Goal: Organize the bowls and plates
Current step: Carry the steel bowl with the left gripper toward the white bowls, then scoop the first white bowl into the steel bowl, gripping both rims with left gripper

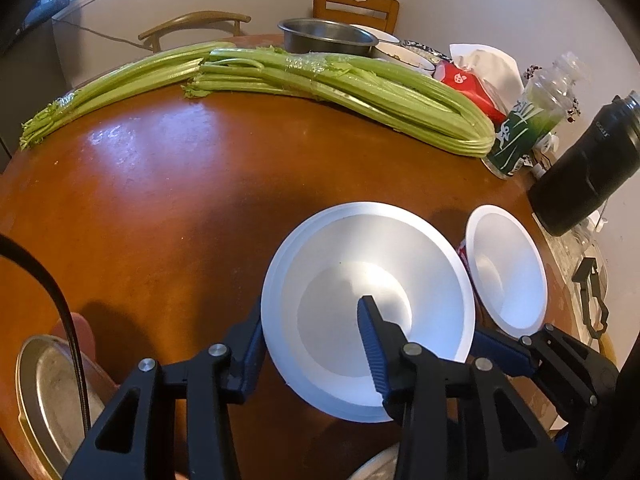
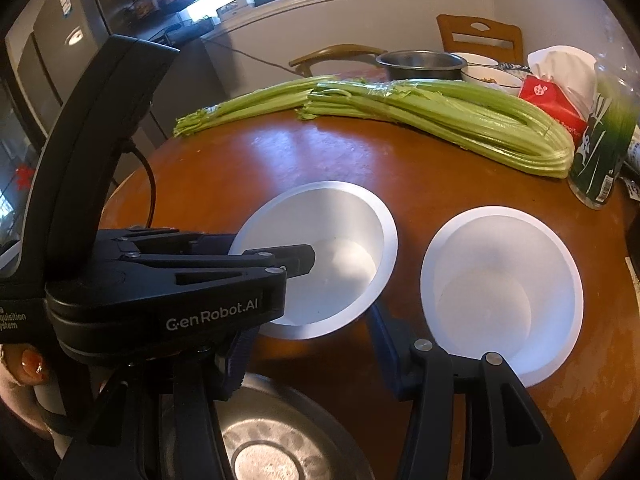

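Slipping is the first risk. The white bowl (image 1: 360, 264) is bitten only across one thin, sloped wall, so if it is lifted on that bite it can be tipped out of the pads or dropped back onto the table (image 1: 160, 200). A second risk is collision. The right gripper (image 2: 310, 332) is parked just beside the same bowl's near rim, so it can be struck during a lift. The second white bowl (image 1: 504, 268), close to the first bowl's right side, can then be shoved toward the black flask (image 1: 588, 168) and the green bottle (image 1: 524, 128).

Left gripper (image 1: 310, 308): it is set astride the bowl's near-left wall, with one finger placed inside over the floor and the other outside at the rim. Whether the pads are actually pressed on the wall cannot be told through the fisheye.

Right gripper: the jaws are held apart and nothing is gripped. Only bare table and the bowl's near rim are seen between them.

Both bowls are seated upright on the near part of the table and are not yet stacked. Celery (image 1: 320, 80) is laid across the far side, well apart. A metal plate (image 1: 48, 392) is seen at the near-left edge.
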